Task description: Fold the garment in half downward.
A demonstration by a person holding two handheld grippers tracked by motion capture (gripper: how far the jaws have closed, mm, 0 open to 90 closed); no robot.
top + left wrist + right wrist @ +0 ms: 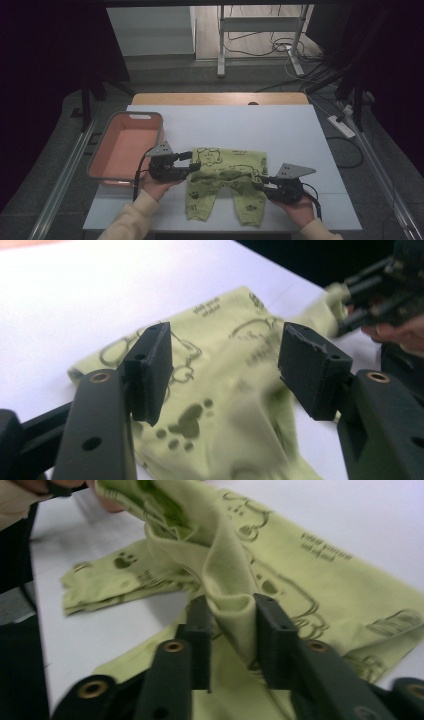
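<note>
while the small light-green cotton baby trousers with dark bear and paw prints (227, 179) lie at lower centre of the high view on the white surface (280, 130), folding is under way: waist part doubled toward the legs. left hand-held gripper (196, 165) released, jaws wide apart above the cloth, nothing between them. right hand-held gripper (232, 630) has a raised fold between its jaws; cannot tell whether the pads press it. next move, as judged: free that fold, then regrasp the legs. salmon-pink plastic bin (100, 165) sits at left.
</note>
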